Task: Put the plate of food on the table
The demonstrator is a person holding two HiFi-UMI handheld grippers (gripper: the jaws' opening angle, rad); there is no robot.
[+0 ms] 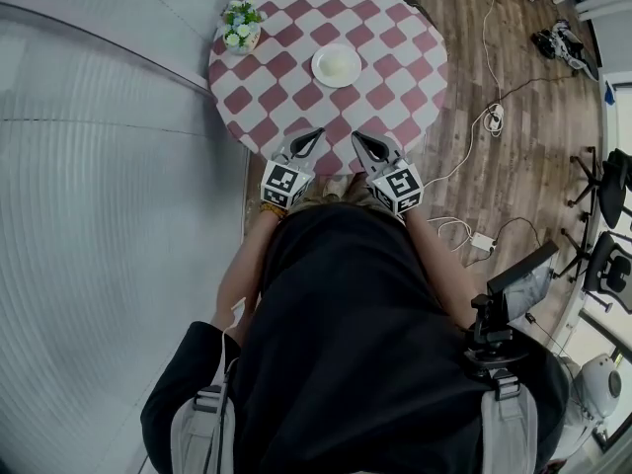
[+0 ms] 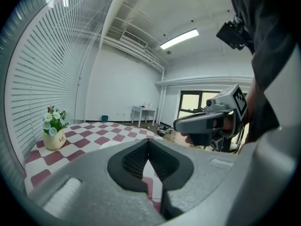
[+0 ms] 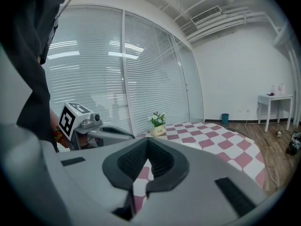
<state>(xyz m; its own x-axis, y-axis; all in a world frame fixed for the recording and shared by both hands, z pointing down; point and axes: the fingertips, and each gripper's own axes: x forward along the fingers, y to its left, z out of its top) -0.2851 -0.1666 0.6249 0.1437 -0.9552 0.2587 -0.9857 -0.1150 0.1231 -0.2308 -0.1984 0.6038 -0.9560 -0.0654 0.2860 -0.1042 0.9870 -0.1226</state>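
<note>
A white plate of pale food [image 1: 336, 65] rests near the middle of the round table with a red-and-white checked cloth [image 1: 395, 77]. Both grippers hover side by side over the table's near edge, well short of the plate. My left gripper [image 1: 317, 133] is shut with nothing in it, its jaws meeting at the tips [image 2: 148, 142]. My right gripper [image 1: 356, 136] is likewise shut and empty [image 3: 147, 142]. Each gripper shows in the other's view: the right gripper [image 2: 207, 121] and the left gripper [image 3: 96, 126].
A small pot of flowers [image 1: 241, 26] [image 2: 53, 133] [image 3: 157, 125] stands at the table's far left rim. Window blinds [image 1: 99, 166] run along the left. Cables and a power strip [image 1: 492, 118] lie on the wood floor at right, with office chairs [image 1: 607, 225] beyond.
</note>
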